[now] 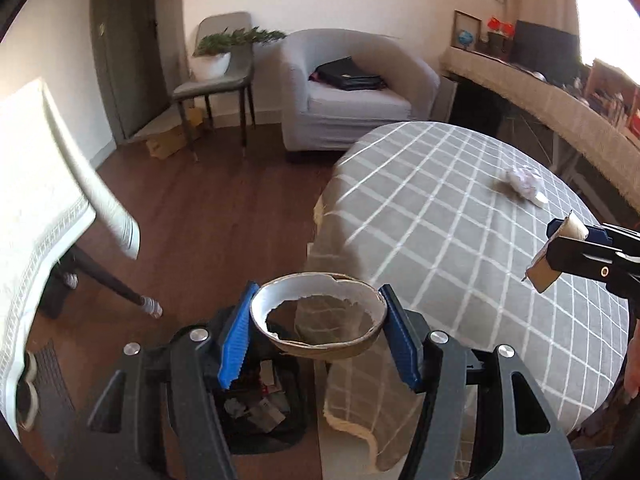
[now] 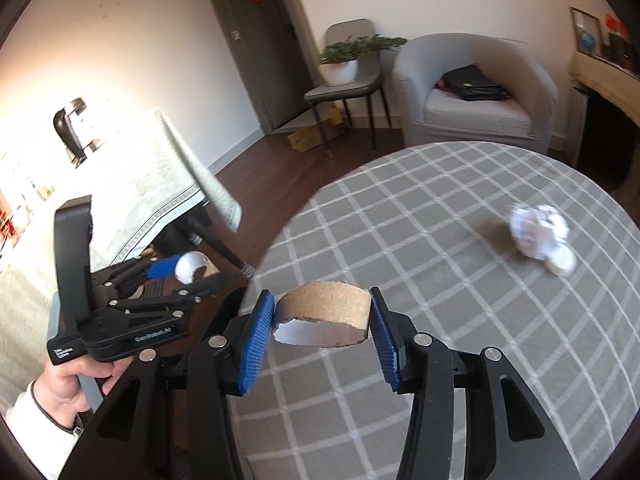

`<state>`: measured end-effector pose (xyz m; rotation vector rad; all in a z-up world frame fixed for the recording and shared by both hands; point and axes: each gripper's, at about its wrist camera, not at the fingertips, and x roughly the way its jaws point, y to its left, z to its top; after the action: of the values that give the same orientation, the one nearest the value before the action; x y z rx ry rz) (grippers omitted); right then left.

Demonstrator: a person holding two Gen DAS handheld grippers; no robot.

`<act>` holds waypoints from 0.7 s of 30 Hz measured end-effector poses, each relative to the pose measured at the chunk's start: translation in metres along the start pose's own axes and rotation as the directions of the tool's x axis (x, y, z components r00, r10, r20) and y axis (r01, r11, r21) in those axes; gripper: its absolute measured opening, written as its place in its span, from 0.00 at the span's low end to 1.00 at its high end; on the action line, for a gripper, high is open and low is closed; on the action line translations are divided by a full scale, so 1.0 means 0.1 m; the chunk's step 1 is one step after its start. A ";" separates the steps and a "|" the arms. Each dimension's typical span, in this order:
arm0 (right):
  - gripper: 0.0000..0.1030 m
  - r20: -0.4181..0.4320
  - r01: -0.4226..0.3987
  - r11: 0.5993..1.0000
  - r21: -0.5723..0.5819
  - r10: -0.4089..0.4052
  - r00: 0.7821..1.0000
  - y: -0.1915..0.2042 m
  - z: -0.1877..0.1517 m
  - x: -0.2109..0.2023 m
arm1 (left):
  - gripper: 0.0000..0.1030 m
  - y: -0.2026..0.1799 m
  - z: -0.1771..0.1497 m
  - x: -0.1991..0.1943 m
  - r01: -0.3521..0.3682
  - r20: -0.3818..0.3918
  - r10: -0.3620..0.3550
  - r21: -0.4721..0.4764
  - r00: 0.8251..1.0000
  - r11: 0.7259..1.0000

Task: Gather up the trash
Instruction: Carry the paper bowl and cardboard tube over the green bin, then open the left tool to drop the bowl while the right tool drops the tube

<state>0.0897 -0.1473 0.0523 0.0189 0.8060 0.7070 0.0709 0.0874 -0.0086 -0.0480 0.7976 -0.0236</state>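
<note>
Left gripper is clamping a torn cup base, a shallow brown paper ring with a white lining, its open side facing the camera and both blue pads pressing its rim. It is hanging off the table edge, over the floor. The black trash bin is sitting almost straight below and slightly left of that piece, with scraps already inside it. So, as a judgement, the left hand is the nearer one for a drop.

Right gripper is clamping a torn cardboard cup wall, a short curved band with its long axis running across between the pads, over the checked tablecloth. It is lying right of the bin, farther off. A crumpled white wad is sitting on the cloth far right, well apart from both tools, untouched.
</note>
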 end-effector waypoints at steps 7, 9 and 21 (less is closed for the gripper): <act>0.47 -0.022 -0.053 0.998 -0.041 0.052 0.998 0.45 0.13 0.35 | 0.61 0.53 -0.30 0.15 -0.023 -0.091 0.016 -0.076 0.996 0.997; 0.47 -0.028 -0.064 0.997 -0.048 0.063 0.998 0.56 0.15 0.45 | 0.61 0.67 -0.34 0.19 -0.039 -0.107 0.029 -0.091 0.994 0.995; 0.47 -0.086 -0.115 0.988 -0.100 0.107 0.991 1.08 0.18 0.97 | 0.63 1.18 -0.71 0.59 -0.072 -0.253 0.051 -0.076 0.966 0.995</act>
<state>0.0856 -0.0027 0.0312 -0.0597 0.8484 0.8594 0.0617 0.2005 -0.1061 -0.1021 1.0531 0.0641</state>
